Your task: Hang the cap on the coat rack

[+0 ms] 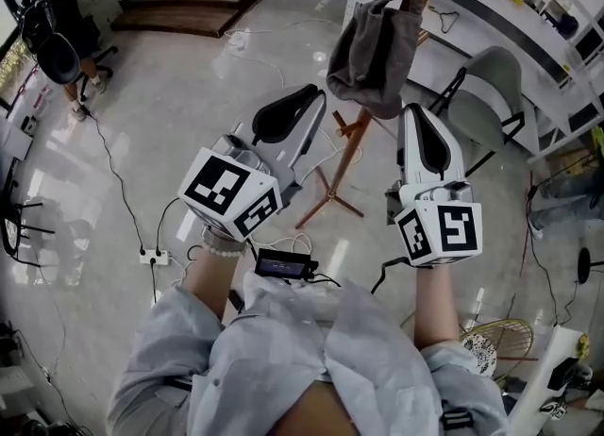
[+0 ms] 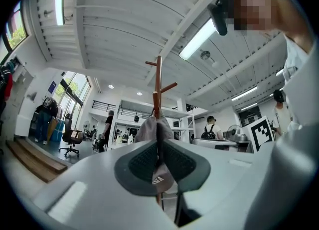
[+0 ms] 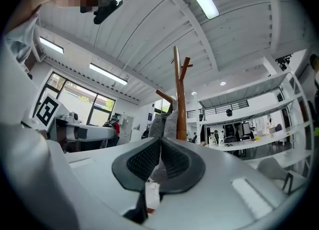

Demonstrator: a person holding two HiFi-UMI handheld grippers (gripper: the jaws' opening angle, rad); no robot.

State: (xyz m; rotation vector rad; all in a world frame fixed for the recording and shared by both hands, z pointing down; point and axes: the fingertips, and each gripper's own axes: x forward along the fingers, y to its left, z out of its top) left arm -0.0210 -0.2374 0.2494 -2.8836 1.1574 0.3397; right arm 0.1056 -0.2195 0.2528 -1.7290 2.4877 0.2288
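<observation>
1. The cap [image 1: 373, 47] hangs from a peg of the rack [image 1: 351, 146], and its grey cloth droops beside the wooden pole.
2. Our left gripper [image 2: 158, 162] is clenched and holds nothing. Its dark pads meet along a thin slit, and the cap shows just past the tips, in line with them.
3. Our right gripper [image 3: 160, 157] is likewise closed and empty. The cap and pole stand straight ahead of it, and a white tag shows low down under the pads.
4. In the head view both grippers point at the cap, the left one near its left edge and the right one near its lower right corner. We cannot tell whether either tip touches the cloth.
5. A grey chair [image 1: 495, 85] stands just right of the rack.
</observation>
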